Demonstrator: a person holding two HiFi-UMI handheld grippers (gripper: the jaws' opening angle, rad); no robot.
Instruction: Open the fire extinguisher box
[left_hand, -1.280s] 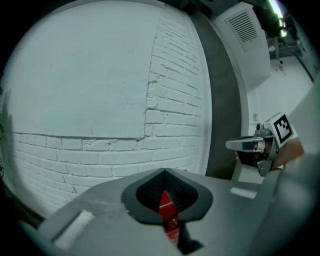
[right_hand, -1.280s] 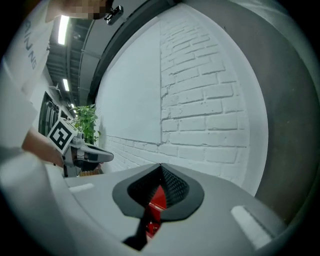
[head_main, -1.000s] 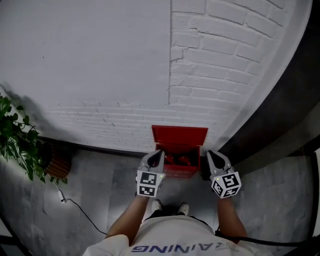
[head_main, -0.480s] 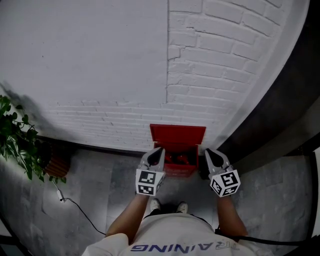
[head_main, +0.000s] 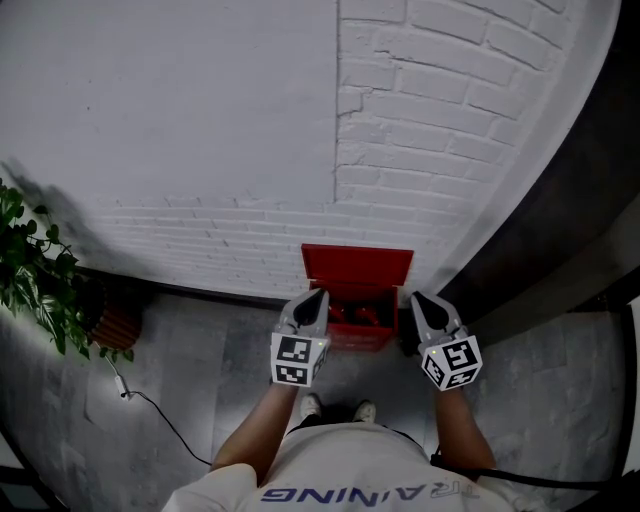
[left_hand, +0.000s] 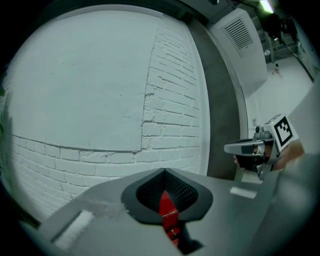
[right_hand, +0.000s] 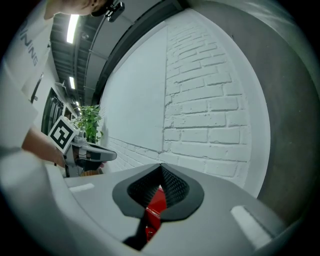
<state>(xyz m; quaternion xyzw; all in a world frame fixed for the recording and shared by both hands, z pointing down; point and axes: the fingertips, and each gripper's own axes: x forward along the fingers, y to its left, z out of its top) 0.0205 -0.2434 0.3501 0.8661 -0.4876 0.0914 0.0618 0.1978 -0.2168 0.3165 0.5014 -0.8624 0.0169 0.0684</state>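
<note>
White short-sleeved T-shirt (head_main: 350, 478) with dark lettering, light shoes (head_main: 314, 408). Grey left gripper (head_main: 316, 295) and right gripper (head_main: 419, 299): black textured pads (left_hand: 150, 190), black-and-white marker cubes (head_main: 296, 361).

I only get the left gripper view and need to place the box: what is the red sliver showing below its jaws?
Observer: In the head view it is the red fire extinguisher box, on the floor against the brick wall.
Operator: Is it open?
Observer: Yes, its lid stands raised on the wall side, with the inside exposed.
Operator: And the right gripper's jaws?
Observer: The right gripper view shows the right gripper shut, with nothing gripped.
</note>
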